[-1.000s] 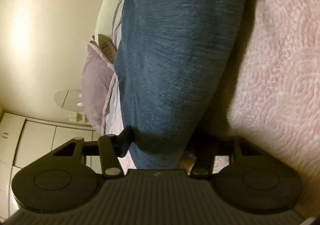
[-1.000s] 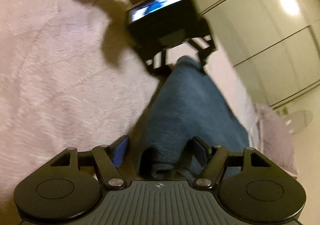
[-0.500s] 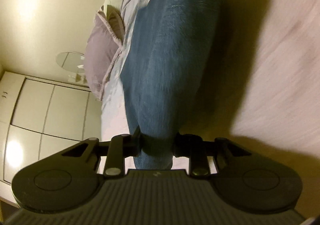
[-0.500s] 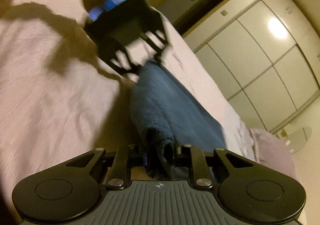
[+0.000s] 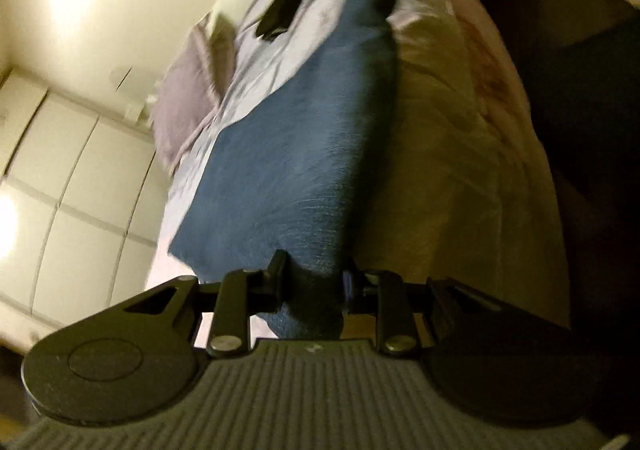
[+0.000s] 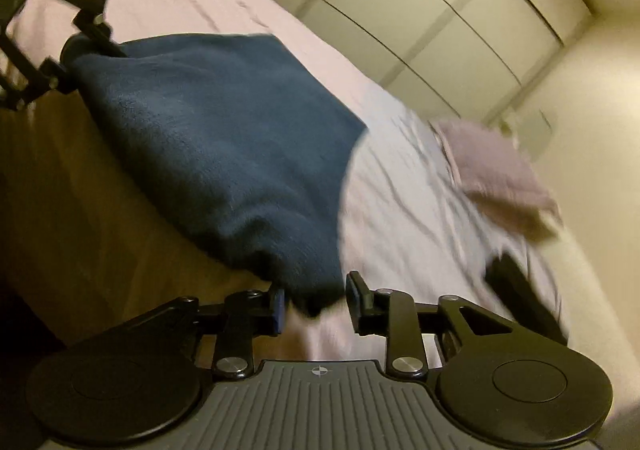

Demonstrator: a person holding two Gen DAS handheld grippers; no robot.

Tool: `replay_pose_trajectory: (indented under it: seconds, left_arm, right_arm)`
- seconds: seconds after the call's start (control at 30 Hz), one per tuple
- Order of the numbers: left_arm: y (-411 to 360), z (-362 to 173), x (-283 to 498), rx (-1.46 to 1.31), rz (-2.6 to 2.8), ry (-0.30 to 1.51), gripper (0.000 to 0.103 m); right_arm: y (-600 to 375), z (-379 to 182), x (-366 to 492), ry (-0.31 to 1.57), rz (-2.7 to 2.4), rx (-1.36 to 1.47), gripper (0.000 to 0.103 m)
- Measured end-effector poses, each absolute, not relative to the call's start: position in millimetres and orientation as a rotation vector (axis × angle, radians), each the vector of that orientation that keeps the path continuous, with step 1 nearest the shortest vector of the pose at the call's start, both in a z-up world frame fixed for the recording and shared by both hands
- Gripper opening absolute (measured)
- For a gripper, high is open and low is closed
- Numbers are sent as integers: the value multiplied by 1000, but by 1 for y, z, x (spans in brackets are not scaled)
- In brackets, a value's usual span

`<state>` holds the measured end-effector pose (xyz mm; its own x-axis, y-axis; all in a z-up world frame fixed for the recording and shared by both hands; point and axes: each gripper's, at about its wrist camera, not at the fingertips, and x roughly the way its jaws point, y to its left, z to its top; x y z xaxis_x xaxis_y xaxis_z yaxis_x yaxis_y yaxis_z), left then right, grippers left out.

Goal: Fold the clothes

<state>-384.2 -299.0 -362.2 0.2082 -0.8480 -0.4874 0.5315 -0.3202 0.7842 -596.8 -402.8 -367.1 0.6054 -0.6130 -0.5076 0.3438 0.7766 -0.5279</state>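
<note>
The blue garment — a thick, fleecy cloth folded along its length — stretches over the bed between the two grippers, one end in each. In the left wrist view the left gripper points downward along the cloth, its jaws pinched on the bunched near end; the cloth runs away from it toward the far end of the bed. In the right wrist view the right gripper also tips downward, rolled a little to one side. Its jaws have just been opening and stand spread, with the garment's corner hanging between them; the pads do not appear to press on it, though blur makes that contact hard to judge. The left gripper shows again at the top left of that view, partly cut off by the frame edge, gripping the other end.

Both views are smeared by motion. A mauve pillow lies near the wall, a dark flat object on the sheet is too blurred to name, and pale wardrobe doors stand behind the bed.
</note>
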Motion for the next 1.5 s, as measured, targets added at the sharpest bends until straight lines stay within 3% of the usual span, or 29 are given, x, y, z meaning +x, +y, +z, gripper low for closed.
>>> replay_pose_trajectory:
  seconds: [0.1, 0.13, 0.17, 0.33, 0.5, 0.53, 0.6, 0.63, 0.7, 0.83, 1.03, 1.2, 1.27, 1.4, 1.5]
  left_arm:
    - [-278, -352, -380, 1165, -1484, -253, 24]
    - [-274, -348, -379, 1143, -1501, -239, 24]
    - [-266, -343, -377, 1115, -1518, -226, 24]
    - [-247, -320, -358, 987, -1514, -180, 24]
    - [-260, -305, -334, 933, -1468, -145, 25]
    - [-259, -302, -330, 925, -1461, -143, 25]
    - [-268, -299, -325, 904, -1464, -133, 25]
    - [-271, -299, -323, 901, -1466, -127, 25]
    - [-276, -301, -319, 910, -1472, -128, 25]
    - [-297, -307, -307, 938, -1457, -142, 25]
    - [-333, -315, -291, 968, -1431, -174, 39]
    - [-369, -330, -289, 1078, -1419, -299, 48]
    - [-382, -339, -292, 1154, -1411, -405, 52]
    - [-398, -364, -300, 1320, -1409, -695, 83]
    - [-409, -382, -302, 1407, -1429, -854, 84]
  right_arm:
    - [-402, -360, -624, 649, -606, -153, 59]
    - [-406, -356, -630, 610, -610, -42, 72]
    - [-411, -354, -637, 560, -600, 97, 76]
    - [-457, -364, -632, 322, -482, 773, 77]
    - [-486, -378, -606, 175, -391, 1066, 77]
    - [-490, -381, -600, 155, -391, 1100, 76]
    - [-505, -388, -590, 152, -444, 1161, 39]
    - [-511, -386, -588, 166, -460, 1170, 31]
    - [-524, -369, -588, 193, -431, 1110, 24]
    - [-574, -320, -581, 236, -463, 900, 21]
    - [-705, -288, -558, 324, -634, 748, 21]
    - [-719, -304, -553, 480, -727, 637, 36]
    - [-686, -299, -555, 532, -804, 462, 58]
    - [-599, -299, -558, 569, -784, 162, 68]
    - [-538, -315, -546, 593, -641, -37, 71]
